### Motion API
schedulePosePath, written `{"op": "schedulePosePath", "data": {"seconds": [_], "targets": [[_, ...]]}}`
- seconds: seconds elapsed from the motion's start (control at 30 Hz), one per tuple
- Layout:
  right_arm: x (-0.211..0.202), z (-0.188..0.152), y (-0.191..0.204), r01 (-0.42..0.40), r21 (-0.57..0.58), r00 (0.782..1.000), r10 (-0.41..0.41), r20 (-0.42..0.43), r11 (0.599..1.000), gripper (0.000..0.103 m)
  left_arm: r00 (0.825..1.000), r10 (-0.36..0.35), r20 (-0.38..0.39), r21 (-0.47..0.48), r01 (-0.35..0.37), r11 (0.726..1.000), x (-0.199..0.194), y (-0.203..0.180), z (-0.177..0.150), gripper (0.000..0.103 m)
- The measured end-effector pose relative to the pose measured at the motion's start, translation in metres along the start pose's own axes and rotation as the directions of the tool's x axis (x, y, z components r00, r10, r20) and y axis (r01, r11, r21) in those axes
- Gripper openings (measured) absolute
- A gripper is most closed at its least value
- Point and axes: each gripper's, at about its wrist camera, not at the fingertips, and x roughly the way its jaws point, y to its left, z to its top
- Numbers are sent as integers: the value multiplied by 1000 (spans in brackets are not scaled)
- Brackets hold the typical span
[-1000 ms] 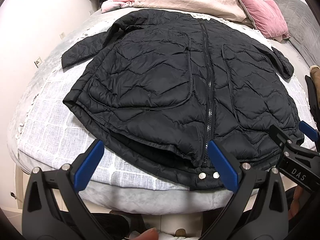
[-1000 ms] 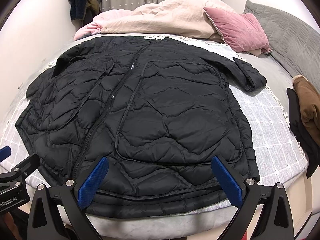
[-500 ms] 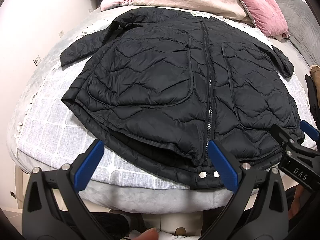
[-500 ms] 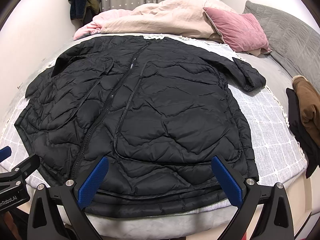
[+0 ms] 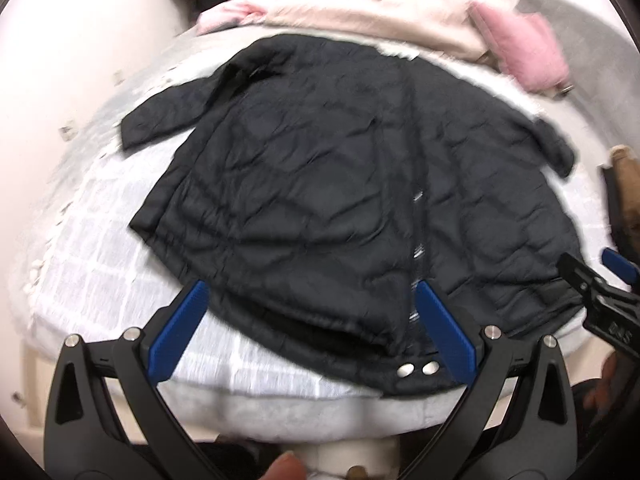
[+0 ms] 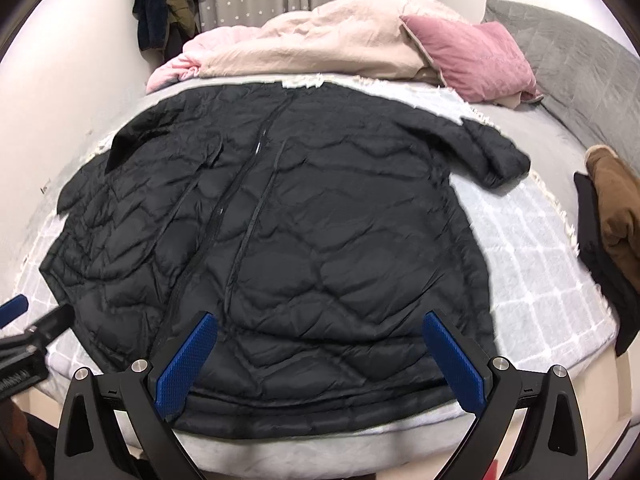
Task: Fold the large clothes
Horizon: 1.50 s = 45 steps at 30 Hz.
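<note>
A large black quilted jacket [image 5: 340,200] lies spread flat on the bed, zipped, hem towards me and sleeves out to both sides; it fills the right wrist view [image 6: 280,240] too. My left gripper [image 5: 312,312] is open and empty, just above the hem at the jacket's left half, near two snap buttons [image 5: 418,369]. My right gripper [image 6: 320,344] is open and empty over the hem of the right half. Each gripper shows at the edge of the other's view.
The bed has a white checked cover [image 6: 540,264] over a grey sheet [image 6: 532,128]. A heap of pink and beige bedding [image 6: 320,40] and a pink pillow [image 6: 472,56] lie at the head. Brown and black clothes [image 6: 612,208] sit at the right edge. A wall runs along the left.
Both grippers have moved forward over the jacket's hem. The left wrist view is blurred from motion. Both grippers stay open and the jacket has not moved.
</note>
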Motion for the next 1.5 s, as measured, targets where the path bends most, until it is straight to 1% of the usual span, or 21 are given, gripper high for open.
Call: {"op": "schedulePosePath", "data": {"seconds": [0.1, 0.2, 0.4, 0.47, 0.53, 0.57, 0.67, 0.77, 0.87, 0.9, 0.93, 0.97, 1.0, 1.03, 1.07, 1.1, 1.17, 1.3, 1.37, 1.43, 1.5], "targets": [[-10, 12, -9, 10, -21, 1000, -10, 21, 1000, 103, 1000, -27, -2, 20, 27, 999, -3, 15, 17, 103], [-10, 29, -19, -5, -57, 1000, 5, 0, 998, 103, 998, -28, -48, 26, 30, 999, 8, 35, 40, 103], [12, 70, -53, -149, 15, 981, 150, -124, 989, 103, 987, 99, -126, -88, -111, 990, 45, 99, 78, 103], [22, 77, -67, -184, 44, 973, 189, -131, 982, 103, 985, 141, -101, -114, -152, 982, 53, 118, 79, 103], [32, 72, -83, -166, 89, 978, 175, -110, 982, 103, 984, 171, -51, -164, -177, 970, 61, 140, 70, 103], [39, 66, -94, -162, 126, 978, 176, -110, 979, 103, 983, 173, -60, -178, -181, 967, 66, 148, 66, 103], [70, 46, -130, -164, 255, 956, 217, -197, 953, 103, 994, 63, -91, -182, -78, 980, 83, 165, 60, 103], [86, 41, -160, -167, 355, 947, 249, -202, 920, 103, 997, -60, -56, -201, 48, 978, 94, 176, 61, 103], [103, 26, -181, -192, 436, 918, 318, -237, 879, 102, 992, -102, -77, -235, 81, 969, 113, 186, 57, 98], [111, 19, -185, -207, 470, 898, 358, -257, 858, 101, 987, -127, -94, -253, 100, 962, 118, 187, 55, 93], [117, 16, -187, -216, 491, 884, 383, -269, 844, 99, 980, -167, -109, -276, 132, 952, 124, 189, 52, 80], [123, 12, -188, -237, 514, 864, 421, -277, 825, 91, 971, -208, -121, -297, 165, 941, 130, 191, 51, 71], [131, 6, -187, -281, 550, 826, 490, -278, 787, 73, 961, -244, -128, -311, 195, 930, 131, 191, 49, 54], [134, 3, -185, -311, 574, 798, 537, -275, 757, 61, 949, -286, -131, -323, 232, 917, 131, 189, 47, 36], [136, 0, -182, -341, 589, 772, 575, -269, 733, 40, 941, -312, -130, -327, 257, 910, 128, 186, 46, 27], [135, 1, -179, -359, 579, 768, 584, -263, 732, 24, 934, -338, -117, -324, 286, 902, 120, 183, 46, 14], [123, 9, -178, -370, 546, 802, 555, -220, 751, 12, 934, -353, -56, -286, 324, 902, 91, 178, 48, 11], [87, 30, -188, -342, 490, 891, 442, -102, 802, 9, 938, -346, -10, -214, 336, 917, 48, 174, 43, 8], [81, 35, -189, -277, 471, 927, 362, -98, 837, 9, 939, -339, -61, -203, 321, 925, 51, 173, 33, 8], [83, 36, -188, -194, 451, 953, 277, -125, 871, 8, 940, -301, -158, -177, 273, 946, 68, 167, 19, 7], [91, 39, -186, -127, 425, 962, 215, -165, 896, 8, 937, -207, -281, -101, 185, 977, 92, 153, -1, 5]]}}
